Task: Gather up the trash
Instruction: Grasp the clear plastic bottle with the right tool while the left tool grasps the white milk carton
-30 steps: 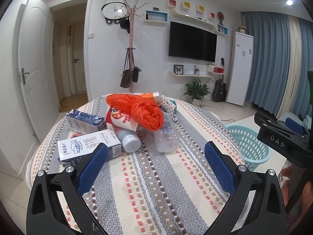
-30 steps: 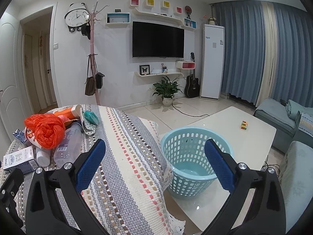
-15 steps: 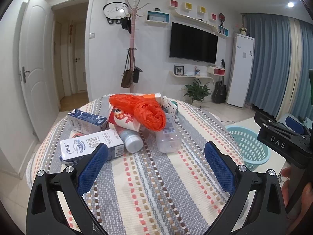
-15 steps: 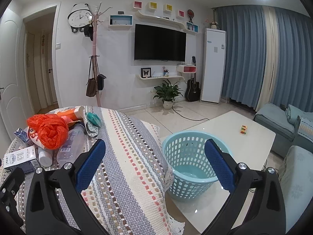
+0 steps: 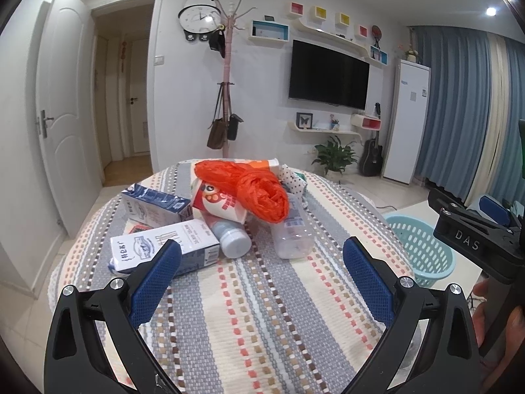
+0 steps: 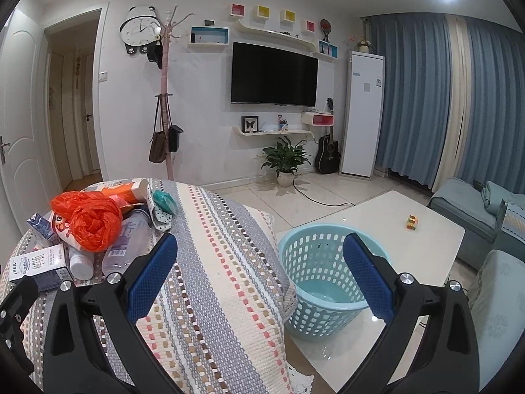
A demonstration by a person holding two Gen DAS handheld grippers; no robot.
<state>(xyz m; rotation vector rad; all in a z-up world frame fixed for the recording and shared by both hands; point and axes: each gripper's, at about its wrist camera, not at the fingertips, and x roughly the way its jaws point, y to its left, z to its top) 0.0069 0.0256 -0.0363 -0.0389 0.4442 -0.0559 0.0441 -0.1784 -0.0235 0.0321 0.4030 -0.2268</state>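
- The left gripper has edged nearer the trash pile on the round table; jaws wide apart, empty.
- The right gripper gapes empty, facing the basket at right.
- Nothing collected yet.

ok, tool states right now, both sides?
Left tool: open, holding nothing.
Right tool: open, holding nothing.

Bare striped cloth lies open on the bench nearer than the heaped orange plastic bag — cartons and bottles crowd beneath and beside it.
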